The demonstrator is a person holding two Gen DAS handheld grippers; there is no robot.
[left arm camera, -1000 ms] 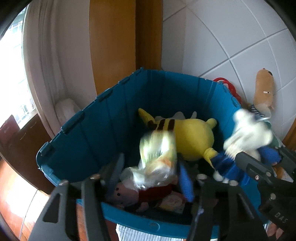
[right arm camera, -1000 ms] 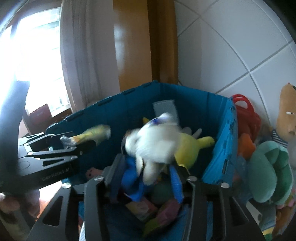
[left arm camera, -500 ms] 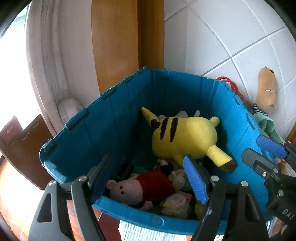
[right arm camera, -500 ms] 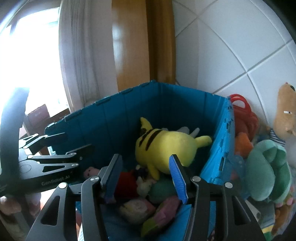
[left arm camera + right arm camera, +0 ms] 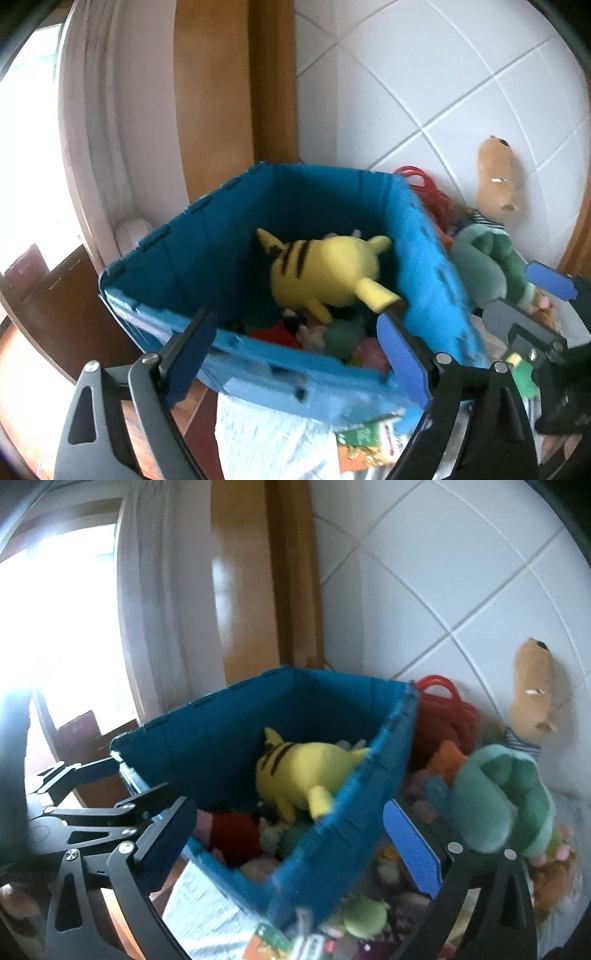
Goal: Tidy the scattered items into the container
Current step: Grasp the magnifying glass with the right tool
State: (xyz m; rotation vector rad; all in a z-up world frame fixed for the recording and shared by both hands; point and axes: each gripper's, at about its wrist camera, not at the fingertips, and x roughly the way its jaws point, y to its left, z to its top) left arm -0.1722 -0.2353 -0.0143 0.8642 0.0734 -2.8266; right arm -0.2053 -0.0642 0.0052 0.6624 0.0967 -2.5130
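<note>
Both grippers spread and empty, jaws just opened, blue container (image 5: 229, 236) ahead of the left gripper (image 5: 295, 354), while the green plush (image 5: 498, 801) lies just beyond the right gripper (image 5: 295, 842), upper-right, the nearer hand.

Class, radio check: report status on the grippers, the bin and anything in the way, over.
Left gripper and right gripper: jaws just opened, both empty. Blue bin holds yellow plush and other toys. Green plush outside, right of bin. Path clear.
</note>
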